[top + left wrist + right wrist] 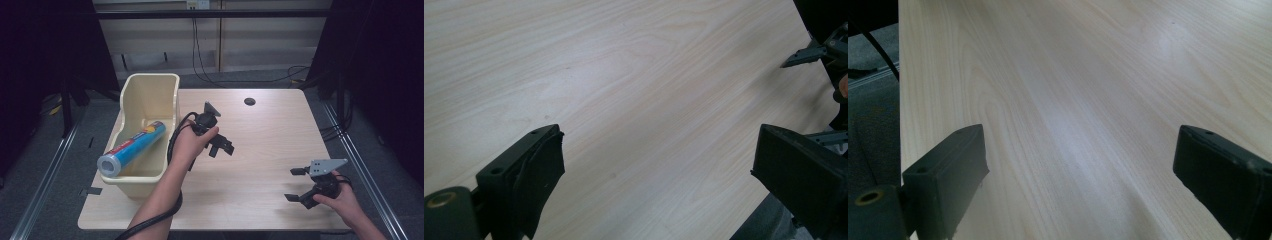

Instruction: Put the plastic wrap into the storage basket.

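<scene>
Bin point(150, 95) cradling a foil-wrap tube point(132, 148) | left gripper point(220, 146) beside bin, fingers released | right gripper point(296, 184) likewise | tube looking light, slick, crushable; gripping mid-length advisable

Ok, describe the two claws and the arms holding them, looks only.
Both are black handheld tools with two blocky black jaws. The left claw trails a thick black cable along a bare forearm with no sleeve showing. The right claw carries a grey three-cornered plate on top. Each jaw arm has small round holes near its base.
</scene>
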